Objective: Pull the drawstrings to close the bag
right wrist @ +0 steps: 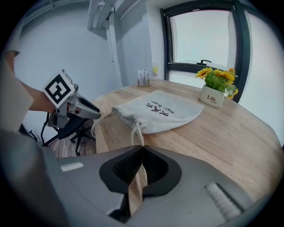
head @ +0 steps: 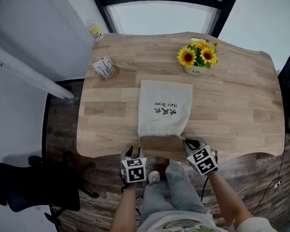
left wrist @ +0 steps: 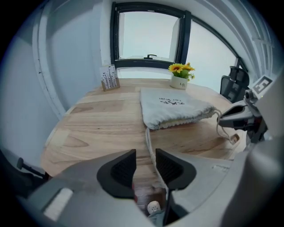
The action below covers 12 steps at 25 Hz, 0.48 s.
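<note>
A cream drawstring bag (head: 164, 109) with black print lies flat on the wooden table (head: 241, 108), its gathered mouth at the near edge. My left gripper (head: 133, 150) hovers at the mouth's left corner. In the left gripper view the left drawstring (left wrist: 150, 142) runs between the jaws of the left gripper (left wrist: 145, 159), resting against the right-hand pad, with a gap still showing. My right gripper (head: 188, 143) sits at the mouth's right corner. In its own view, the right gripper (right wrist: 141, 153) is shut on the right drawstring (right wrist: 136, 131), which leads from the bag (right wrist: 162, 111).
A white pot of sunflowers (head: 198, 57) stands at the far right of the table. A small printed box (head: 104, 67) and a yellow-capped bottle (head: 96, 31) are at the far left. A black chair (head: 22, 187) stands on the floor to the left. The person's legs are below the near edge.
</note>
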Each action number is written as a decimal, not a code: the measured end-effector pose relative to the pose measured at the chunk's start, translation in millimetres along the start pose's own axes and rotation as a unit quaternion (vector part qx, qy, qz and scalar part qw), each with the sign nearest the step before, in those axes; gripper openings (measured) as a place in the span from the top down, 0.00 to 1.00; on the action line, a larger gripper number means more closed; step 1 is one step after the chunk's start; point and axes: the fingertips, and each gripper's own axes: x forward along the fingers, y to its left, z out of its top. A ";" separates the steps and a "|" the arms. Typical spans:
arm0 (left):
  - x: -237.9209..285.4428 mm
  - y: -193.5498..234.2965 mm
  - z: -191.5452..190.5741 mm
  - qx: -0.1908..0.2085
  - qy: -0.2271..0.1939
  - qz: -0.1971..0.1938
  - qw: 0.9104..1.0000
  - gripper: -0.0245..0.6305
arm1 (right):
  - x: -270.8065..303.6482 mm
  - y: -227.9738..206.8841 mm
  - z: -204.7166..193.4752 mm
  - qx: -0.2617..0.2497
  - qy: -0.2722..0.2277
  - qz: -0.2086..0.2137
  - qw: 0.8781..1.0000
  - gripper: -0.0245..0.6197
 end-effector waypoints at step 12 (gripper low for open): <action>8.7 1.2 -0.1 -0.016 0.008 0.002 1.000 0.93 | -4.9 -15.4 0.8 0.024 -0.008 -0.034 0.999 0.95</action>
